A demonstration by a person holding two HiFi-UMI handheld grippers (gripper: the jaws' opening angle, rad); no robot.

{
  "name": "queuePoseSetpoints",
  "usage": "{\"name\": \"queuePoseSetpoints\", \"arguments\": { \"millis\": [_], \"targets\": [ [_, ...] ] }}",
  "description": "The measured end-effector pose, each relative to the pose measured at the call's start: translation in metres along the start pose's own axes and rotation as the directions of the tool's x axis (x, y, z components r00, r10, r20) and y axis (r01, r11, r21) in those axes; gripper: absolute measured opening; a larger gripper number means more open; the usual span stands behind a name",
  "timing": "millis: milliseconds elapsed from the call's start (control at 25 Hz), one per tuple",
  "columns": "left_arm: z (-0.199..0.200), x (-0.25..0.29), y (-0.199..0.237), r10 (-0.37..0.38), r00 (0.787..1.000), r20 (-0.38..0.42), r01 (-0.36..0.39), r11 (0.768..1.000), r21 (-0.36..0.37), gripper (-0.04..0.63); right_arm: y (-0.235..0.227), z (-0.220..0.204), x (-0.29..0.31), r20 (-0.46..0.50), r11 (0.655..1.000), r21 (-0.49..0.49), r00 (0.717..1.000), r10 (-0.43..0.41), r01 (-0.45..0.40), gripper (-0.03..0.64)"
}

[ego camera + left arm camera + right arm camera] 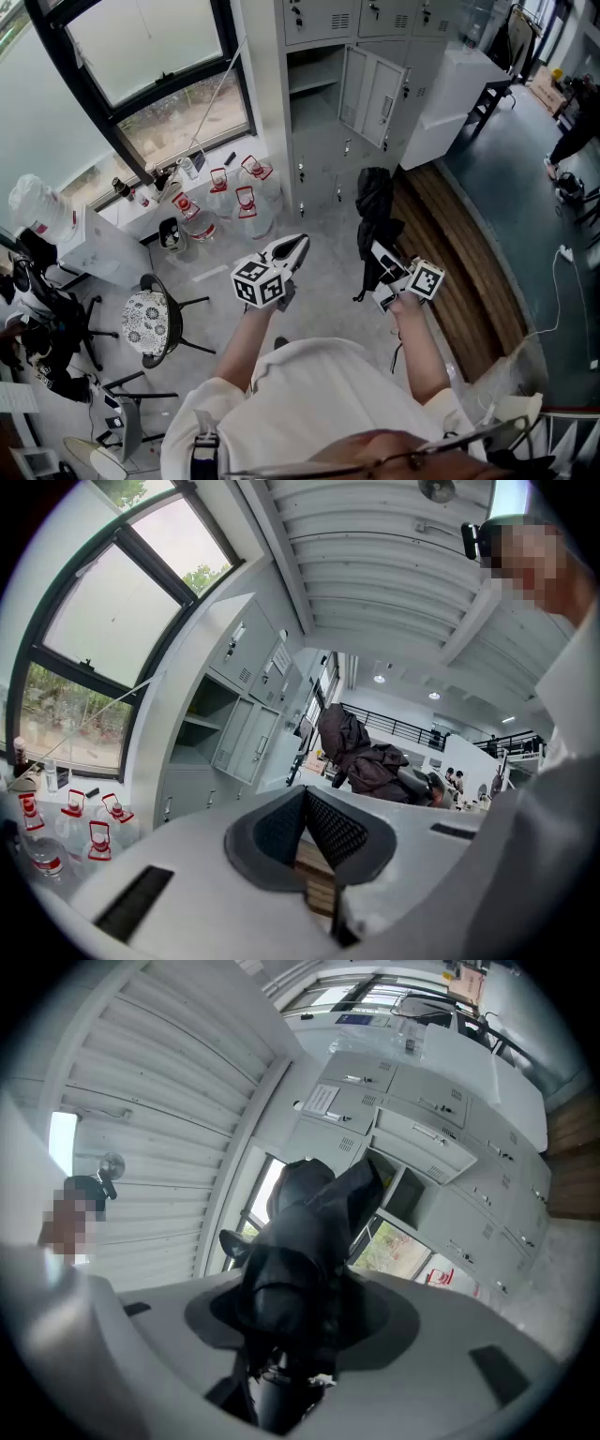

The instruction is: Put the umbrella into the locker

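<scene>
A folded black umbrella (pixel 375 211) points toward the grey lockers (pixel 323 141), with my right gripper (pixel 377 260) shut on its handle end. In the right gripper view its dark fabric (pixel 309 1241) fills the space between the jaws and hides the pads. One locker compartment (pixel 314 70) stands open, its door (pixel 370 94) swung to the right. The same open bay (pixel 202 728) and the umbrella (pixel 361 757) show in the left gripper view. My left gripper (pixel 298 246) hovers left of the umbrella, shut and holding nothing; its pads (pixel 323 822) meet at the tip.
Several large water bottles with red handles (pixel 230 202) stand on the floor below the window (pixel 159 84). A patterned stool (pixel 150 323) is at the lower left. A white cabinet (pixel 450 94) and a wooden bench strip (pixel 459 272) lie right of the lockers.
</scene>
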State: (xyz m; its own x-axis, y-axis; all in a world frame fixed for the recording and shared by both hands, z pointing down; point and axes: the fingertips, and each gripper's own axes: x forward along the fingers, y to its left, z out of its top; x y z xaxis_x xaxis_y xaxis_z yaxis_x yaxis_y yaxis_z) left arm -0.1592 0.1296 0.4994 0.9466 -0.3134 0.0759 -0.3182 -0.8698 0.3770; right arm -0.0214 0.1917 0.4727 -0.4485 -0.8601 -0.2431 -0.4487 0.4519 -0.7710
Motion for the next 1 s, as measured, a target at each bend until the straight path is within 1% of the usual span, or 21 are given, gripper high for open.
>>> {"name": "queuePoseSetpoints", "arguments": {
  "millis": [200,440,640,800,1000],
  "targets": [
    [-0.002,0.002,-0.003,0.000,1.000,-0.005,0.000,1.000,0.000,0.003,0.001,0.001,-0.003,-0.001,1.000,-0.001,1.000,0.004,-0.004,0.239],
    [-0.003,0.003,-0.007,0.012,1.000,-0.009,-0.012,1.000,0.004,0.003,-0.001,0.004,-0.007,0.005,1.000,0.027,1.000,0.008,-0.008,0.239],
    [-0.006,0.007,-0.013,0.028,0.999,-0.018,-0.028,1.000,0.005,0.003,-0.001,0.010,-0.012,0.005,0.999,0.035,0.999,0.033,-0.033,0.239],
    [-0.012,0.013,-0.023,0.035,0.999,-0.024,-0.035,0.999,0.006,0.003,-0.009,0.017,-0.020,0.009,0.999,0.037,1.000,0.017,-0.018,0.239],
    [-0.021,0.026,-0.039,0.047,0.999,-0.022,-0.047,0.999,0.005,0.003,-0.013,0.025,-0.034,-0.010,0.999,0.031,1.000,0.021,-0.020,0.239]
  ]
}}
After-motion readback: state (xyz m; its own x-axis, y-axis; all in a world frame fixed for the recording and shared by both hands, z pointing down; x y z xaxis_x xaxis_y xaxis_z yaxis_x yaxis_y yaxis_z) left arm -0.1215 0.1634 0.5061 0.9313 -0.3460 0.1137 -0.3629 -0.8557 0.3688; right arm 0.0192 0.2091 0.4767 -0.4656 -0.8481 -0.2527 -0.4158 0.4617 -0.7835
